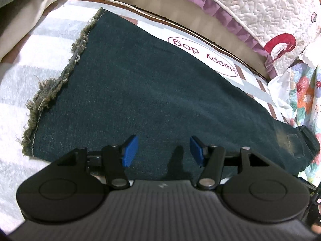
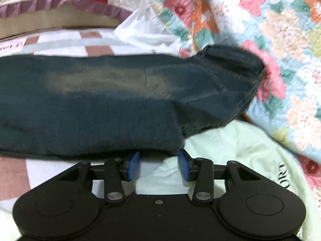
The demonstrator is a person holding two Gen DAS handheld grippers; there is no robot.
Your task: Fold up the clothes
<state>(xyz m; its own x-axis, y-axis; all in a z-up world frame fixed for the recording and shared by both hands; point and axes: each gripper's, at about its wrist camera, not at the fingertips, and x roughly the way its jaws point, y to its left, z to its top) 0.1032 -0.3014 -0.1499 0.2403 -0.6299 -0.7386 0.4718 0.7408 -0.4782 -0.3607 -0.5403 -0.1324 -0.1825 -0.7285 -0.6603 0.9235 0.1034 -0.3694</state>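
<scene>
One pair of dark jeans lies folded lengthwise on a bed, on a checked sheet in white, grey and pink. Two grippers are in view, one in each wrist camera.

The left gripper hangs above the jeans and looks down on them at a slant. Its two blue pads are spread apart, and nothing is between them; dark denim fills the gap below. The frayed hem of the jeans is to the left and further forward of this gripper, and the waist end with a pocket corner is to the right.

The right gripper is low, close to the near edge of the jeans. Its jaws are also spread and hold nothing. The tips of the pads reach just to the denim edge; whether they touch it I cannot tell. The waistband is ahead and to the right of this gripper, resting against one flowered quilt. One pale green cloth lies under and to the right of the gripper. A quilted cover with purple border lies behind the jeans.
</scene>
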